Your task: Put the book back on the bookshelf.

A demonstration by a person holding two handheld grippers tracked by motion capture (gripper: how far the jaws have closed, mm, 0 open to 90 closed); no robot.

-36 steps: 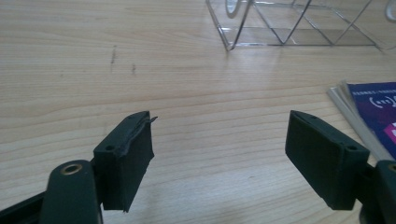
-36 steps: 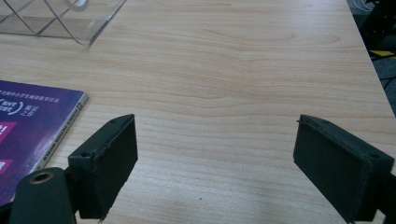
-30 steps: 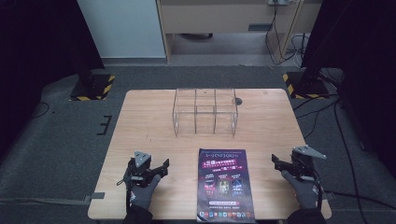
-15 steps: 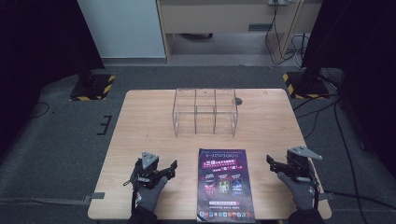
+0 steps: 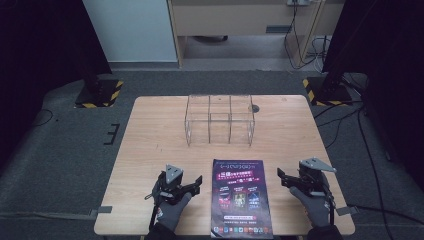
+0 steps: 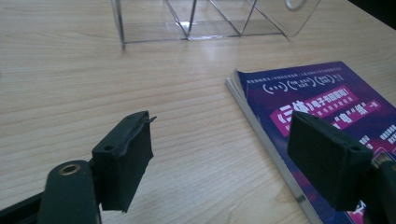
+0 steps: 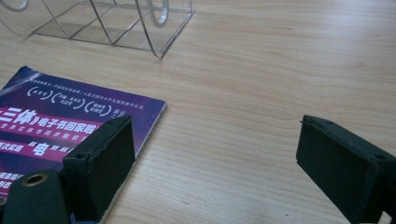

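Note:
A purple-covered book (image 5: 239,196) lies flat near the table's front edge, between my two grippers. Behind it stands a clear plastic divided box (image 5: 220,120). My left gripper (image 5: 194,184) rests low just left of the book, jaws open and empty; in the left gripper view (image 6: 224,158) the book (image 6: 322,107) lies under its right jaw. My right gripper (image 5: 281,177) sits just right of the book, also open and empty; in the right gripper view (image 7: 219,163) its left jaw hangs over the book's (image 7: 70,121) edge. The clear box (image 7: 112,23) lies ahead.
The wooden table (image 5: 150,140) carries a small round hole (image 5: 256,107) behind the clear box (image 6: 201,18). Dark carpet surrounds the table, with black stands on yellow-striped bases (image 5: 100,92) at both far corners. Bare wood lies on either side of the box.
Both grippers have drifted inward toward the book's side edges, and the left one has turned so its jaws point at the book.

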